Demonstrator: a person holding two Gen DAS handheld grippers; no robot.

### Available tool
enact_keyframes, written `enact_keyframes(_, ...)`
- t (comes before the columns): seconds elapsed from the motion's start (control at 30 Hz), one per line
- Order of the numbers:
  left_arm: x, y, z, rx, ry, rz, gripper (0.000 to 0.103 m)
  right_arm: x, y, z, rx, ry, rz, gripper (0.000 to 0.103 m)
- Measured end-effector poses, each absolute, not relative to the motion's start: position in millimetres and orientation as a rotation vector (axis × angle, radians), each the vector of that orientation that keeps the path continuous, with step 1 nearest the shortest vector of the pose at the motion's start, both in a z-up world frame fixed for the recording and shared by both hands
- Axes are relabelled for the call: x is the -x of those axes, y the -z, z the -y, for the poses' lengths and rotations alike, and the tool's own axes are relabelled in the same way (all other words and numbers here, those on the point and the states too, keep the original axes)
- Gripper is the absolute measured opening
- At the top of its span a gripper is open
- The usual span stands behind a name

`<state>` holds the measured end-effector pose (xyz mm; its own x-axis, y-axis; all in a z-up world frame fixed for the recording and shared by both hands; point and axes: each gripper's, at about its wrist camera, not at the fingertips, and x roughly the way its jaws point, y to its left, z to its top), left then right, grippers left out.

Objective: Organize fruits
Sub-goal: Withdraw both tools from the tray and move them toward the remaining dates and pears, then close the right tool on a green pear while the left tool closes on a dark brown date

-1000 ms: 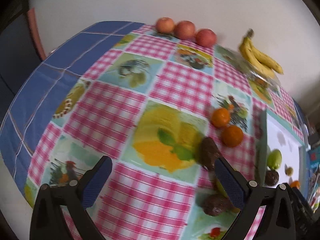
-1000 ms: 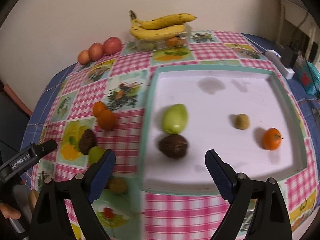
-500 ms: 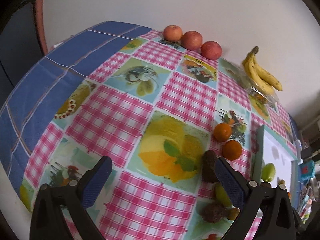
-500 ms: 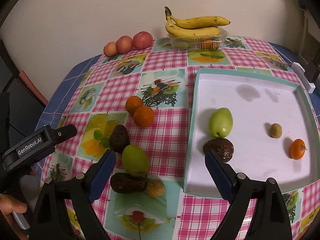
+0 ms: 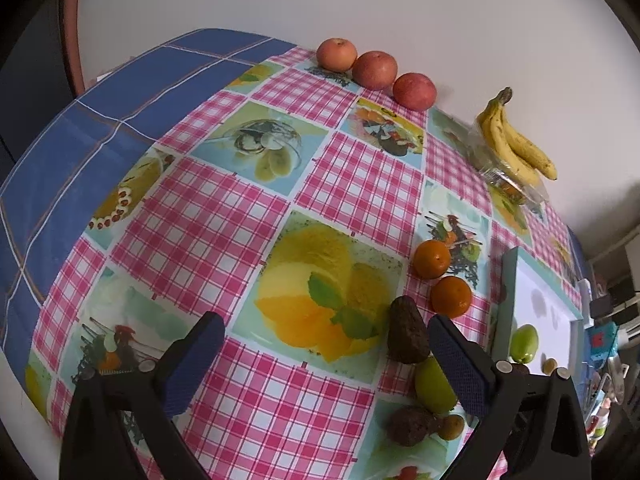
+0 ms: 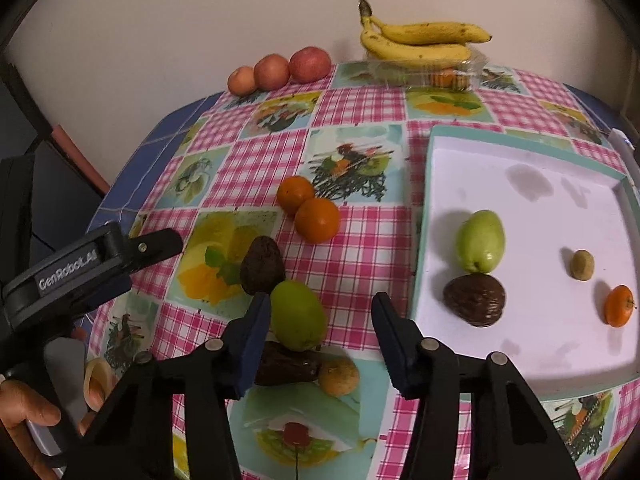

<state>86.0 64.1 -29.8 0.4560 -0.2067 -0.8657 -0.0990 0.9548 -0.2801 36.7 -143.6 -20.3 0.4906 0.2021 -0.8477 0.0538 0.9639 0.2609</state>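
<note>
My right gripper point(image 6: 320, 312) is open and hangs low over the loose fruit, left of the white tray point(image 6: 420, 220). A green fruit point(image 6: 298, 316) lies between its fingers, close to the left one. Around it sit a dark avocado point(image 6: 262, 266), two oranges point(image 6: 318, 220), a dark wrinkled fruit point(image 6: 286, 368) and a small brown fruit point(image 6: 338, 376). The tray holds a green fruit point(image 6: 480, 246), a dark fruit point(image 6: 474, 300), a small brown one point(image 6: 582, 265) and a small orange point(image 6: 619, 306). My left gripper point(image 5: 324, 332) is open and empty, with the avocado point(image 5: 406, 336) just inside its right finger.
Three apples point(image 5: 376, 70) line the far edge by the wall. Bananas point(image 6: 420, 40) rest on a clear plastic box. The checked tablecloth point(image 5: 224, 232) covers a round table that drops off at the left. A hand point(image 6: 24, 408) holds the left gripper.
My right gripper has swung left from above the tray to the loose fruit and come lower, so the green fruit now lies between its fingers. The left gripper shifted only slightly.
</note>
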Motion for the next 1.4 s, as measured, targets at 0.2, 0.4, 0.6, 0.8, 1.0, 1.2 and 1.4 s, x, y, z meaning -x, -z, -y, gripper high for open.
enact_keyframes(0.2, -98, 46, -64, 0.303, 0.024, -1.135, 0.101, -43, 34, 138, -0.271, -0.111, -1.101, 0.053)
enact_keyframes(0.4, -103, 55, -67, 0.333, 0.005, -1.147, 0.101, -50, 45, 127, -0.245, -0.125, -1.135, 0.053)
enact_keyframes(0.6, -105, 54, -64, 0.344, 0.024, -1.151, 0.101, -54, 55, 122, -0.247, -0.138, -1.166, 0.044)
enact_keyframes(0.8, -107, 55, -57, 0.341, 0.047, -1.155, 0.101, -54, 55, 124, -0.265, -0.147, -1.168, 0.042)
enact_keyframes(1.0, -107, 57, -47, 0.349, 0.087, -1.173, 0.095, -48, 47, 138, -0.281, -0.119, -1.152, 0.042)
enact_keyframes(1.2, -106, 59, -31, 0.354, 0.144, -1.183, 0.087, -42, 34, 154, -0.273, -0.084, -1.130, 0.037)
enact_keyframes(1.4, -107, 64, -17, 0.355, 0.174, -1.199, 0.079, -38, 22, 164, -0.259, -0.083, -1.105, 0.029)
